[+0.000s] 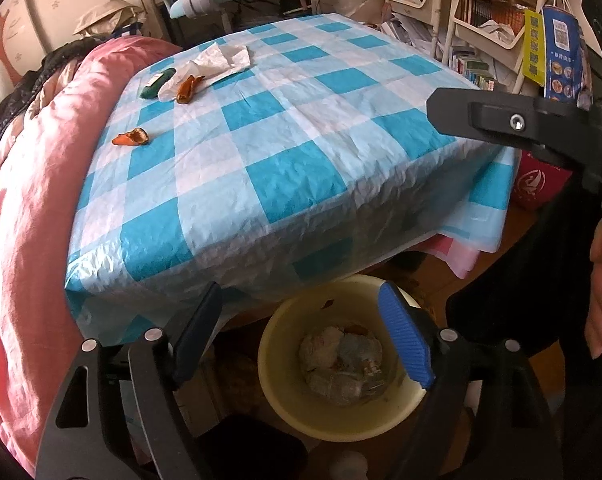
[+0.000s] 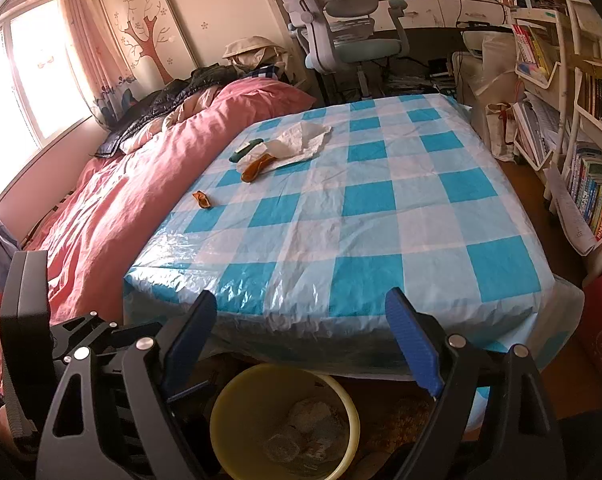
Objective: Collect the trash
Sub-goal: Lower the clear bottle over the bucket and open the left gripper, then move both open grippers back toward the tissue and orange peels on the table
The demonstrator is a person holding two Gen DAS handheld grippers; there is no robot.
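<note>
Presently, both grippers hang above the yellow bin (image 1: 341,364), which stands on the floor against the near edge of the checked tablecloth (image 1: 301,140) and already holds crumpled wrappers. The left gripper (image 1: 301,336) has its jaws spread wide with nothing between them; the right gripper (image 2: 301,340) is likewise fully parted and empty. All remaining trash lies on the tablecloth, well apart from the bin, toward the far corner beside the pink quilt (image 1: 29,200). Four items are noted: a crumpled white paper (image 1: 221,60), farthest from the bin; a green wrapper (image 1: 157,83) and an orange peel piece (image 1: 188,89) lying at the paper's near edge, the peel apparently overlapping it; and a smaller orange peel scrap (image 1: 132,137) lying alone, nearer the bin than the rest. In my judgement all four are very light. The paper is soft and will crush under the pads, so any raised fold offers a hold. The peel pieces look curled and fairly stiff, possibly a little slick; a pinch across the narrow width at mid-length seems soundest. The green wrapper appears smooth and may slide, so a grip across its short axis is advised. The tablecloth is a thin, wrinkled plastic film; a low pinch risks catching it and dragging the other items, so the fingers ought to close just above its surface.
</note>
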